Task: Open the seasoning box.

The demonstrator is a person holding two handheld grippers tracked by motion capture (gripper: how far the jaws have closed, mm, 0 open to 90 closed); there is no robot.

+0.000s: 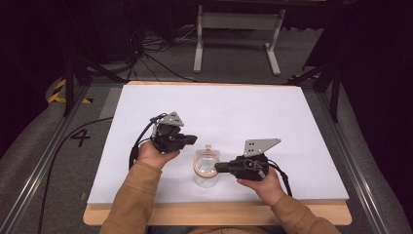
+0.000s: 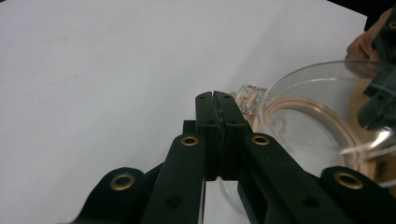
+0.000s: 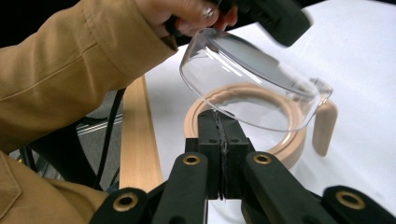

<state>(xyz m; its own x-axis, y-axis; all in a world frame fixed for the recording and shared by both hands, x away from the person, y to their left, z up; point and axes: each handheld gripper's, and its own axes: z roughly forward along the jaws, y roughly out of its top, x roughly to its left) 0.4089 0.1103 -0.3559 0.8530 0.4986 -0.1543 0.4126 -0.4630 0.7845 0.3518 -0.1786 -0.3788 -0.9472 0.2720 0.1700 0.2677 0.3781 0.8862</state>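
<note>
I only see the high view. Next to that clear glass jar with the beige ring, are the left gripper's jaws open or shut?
Observer: Shut. In the left gripper view, the left gripper has its jaws pressed together with nothing between them, and the tips are just beside the clear glass jar.
Operator: And the right one?
Observer: The right gripper is shut too, with its tips at the near edge of the beige ring.
Operator: Is the lid down?
Observer: No, the clear lid is tilted up above the ring.
</note>
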